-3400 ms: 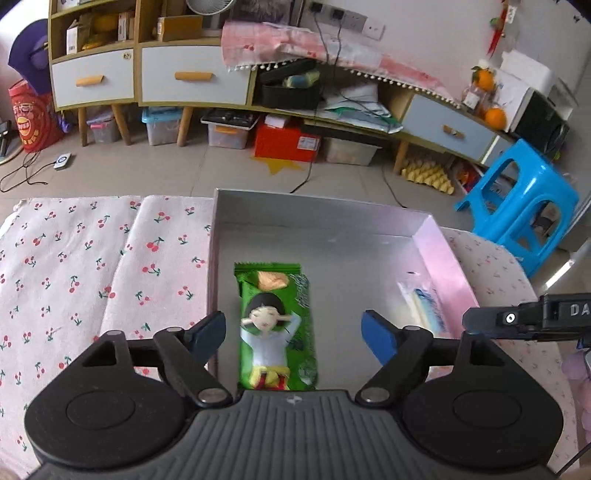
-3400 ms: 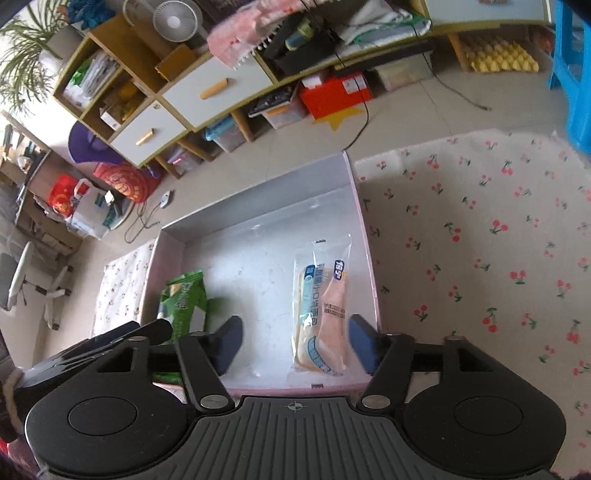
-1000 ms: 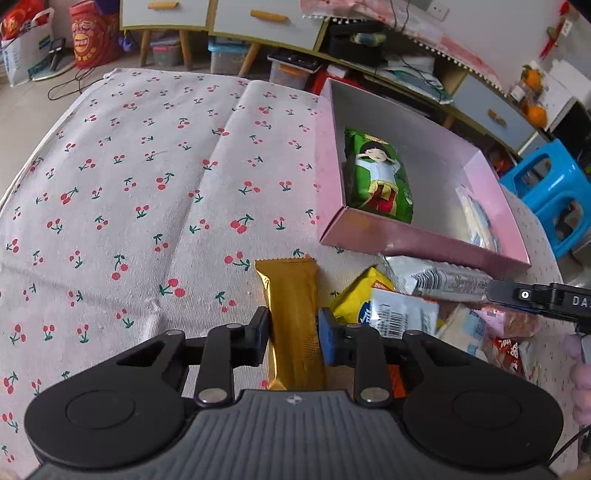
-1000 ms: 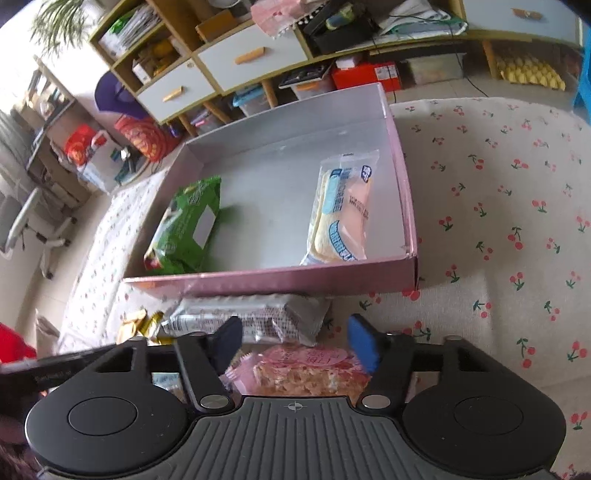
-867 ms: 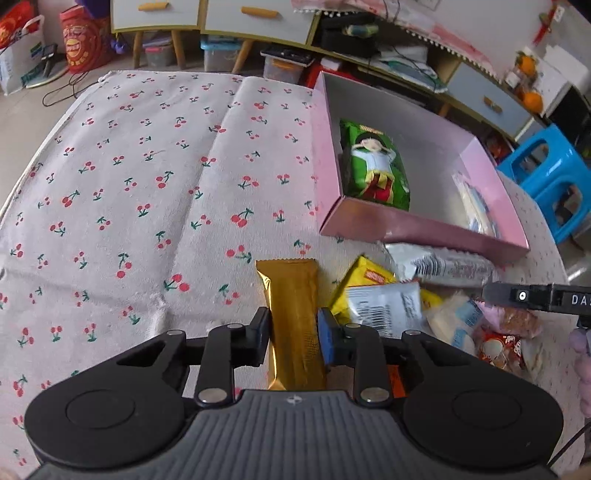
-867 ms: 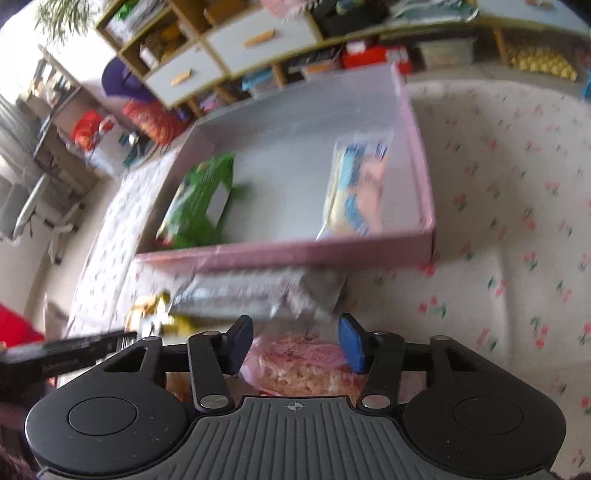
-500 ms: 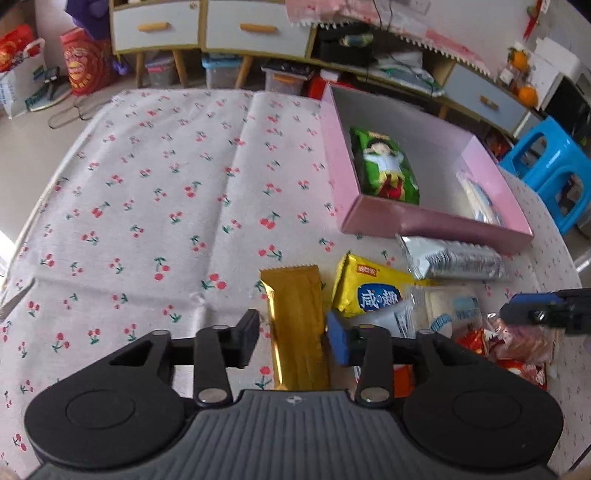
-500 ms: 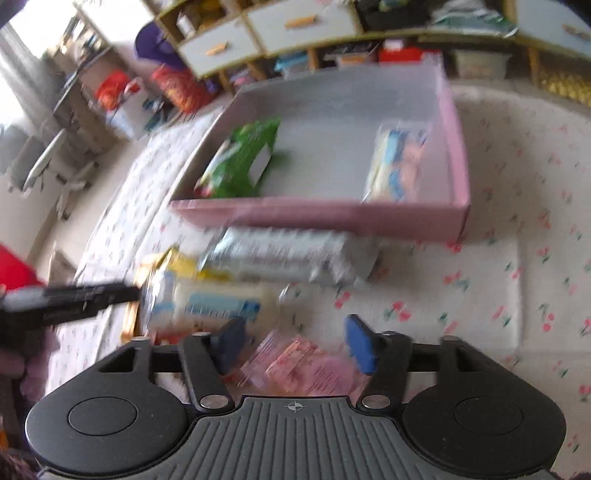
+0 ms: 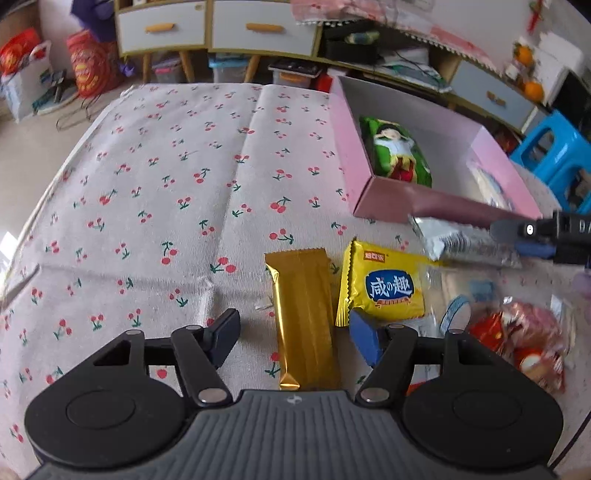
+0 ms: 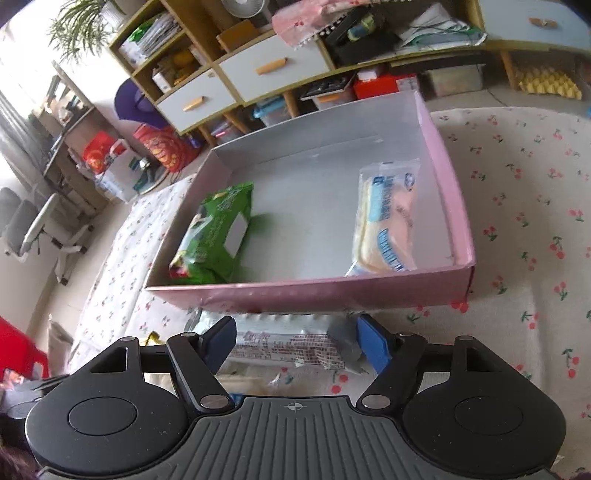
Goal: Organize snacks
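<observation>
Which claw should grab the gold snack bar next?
Left. The left claw is open with the gold bar lying between its fingers; the right claw sits over the silver packet.

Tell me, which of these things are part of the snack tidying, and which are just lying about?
Part of it: pink box, green snack, gold bar, yellow packet, silver packet.
Lying about: blue stool, drawers.

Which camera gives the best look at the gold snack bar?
The left wrist view: the gold snack bar lies whole on the tablecloth between the left gripper's open jaws. The right wrist view doesn't show it.
</observation>
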Demonstrator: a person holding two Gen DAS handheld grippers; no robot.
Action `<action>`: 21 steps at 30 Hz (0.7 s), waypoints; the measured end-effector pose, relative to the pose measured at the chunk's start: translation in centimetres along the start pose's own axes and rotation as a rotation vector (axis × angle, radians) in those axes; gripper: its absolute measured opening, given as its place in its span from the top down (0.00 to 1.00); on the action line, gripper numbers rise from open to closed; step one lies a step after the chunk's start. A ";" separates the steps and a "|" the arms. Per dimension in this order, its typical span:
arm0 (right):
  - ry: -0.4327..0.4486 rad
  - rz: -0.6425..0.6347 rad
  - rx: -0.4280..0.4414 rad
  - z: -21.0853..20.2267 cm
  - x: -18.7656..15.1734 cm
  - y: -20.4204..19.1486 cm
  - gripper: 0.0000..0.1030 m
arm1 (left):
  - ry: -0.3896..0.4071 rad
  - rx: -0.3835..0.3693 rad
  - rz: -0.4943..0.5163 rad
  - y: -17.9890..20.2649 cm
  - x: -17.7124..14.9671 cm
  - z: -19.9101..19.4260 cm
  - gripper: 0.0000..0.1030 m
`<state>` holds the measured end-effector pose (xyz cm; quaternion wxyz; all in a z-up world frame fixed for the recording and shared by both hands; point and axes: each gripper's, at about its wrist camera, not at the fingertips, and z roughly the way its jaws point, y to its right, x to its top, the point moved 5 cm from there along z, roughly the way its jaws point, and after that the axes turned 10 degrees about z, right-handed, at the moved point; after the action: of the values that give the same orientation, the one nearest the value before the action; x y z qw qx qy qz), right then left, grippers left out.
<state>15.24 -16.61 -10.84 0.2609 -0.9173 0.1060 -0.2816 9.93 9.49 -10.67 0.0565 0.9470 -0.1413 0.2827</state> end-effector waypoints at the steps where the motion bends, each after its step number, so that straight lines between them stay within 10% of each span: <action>1: -0.015 -0.014 0.002 0.0 -0.2 -0.2 0.30 | 0.001 0.002 0.015 0.0 -0.1 -0.1 0.40; 8: -0.149 -0.153 0.038 -0.7 -3.9 -3.3 0.30 | 0.008 0.041 0.042 -1.5 -0.9 -1.0 0.40; 21: -0.027 -0.471 -0.064 0.6 -4.1 -5.1 0.29 | 0.052 0.043 0.084 -2.7 -2.4 -1.3 0.35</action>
<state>12.46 -10.67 -10.41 0.1600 -0.9282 -0.1057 -0.3188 8.16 12.87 -10.94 0.0279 0.9336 -0.1735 0.3122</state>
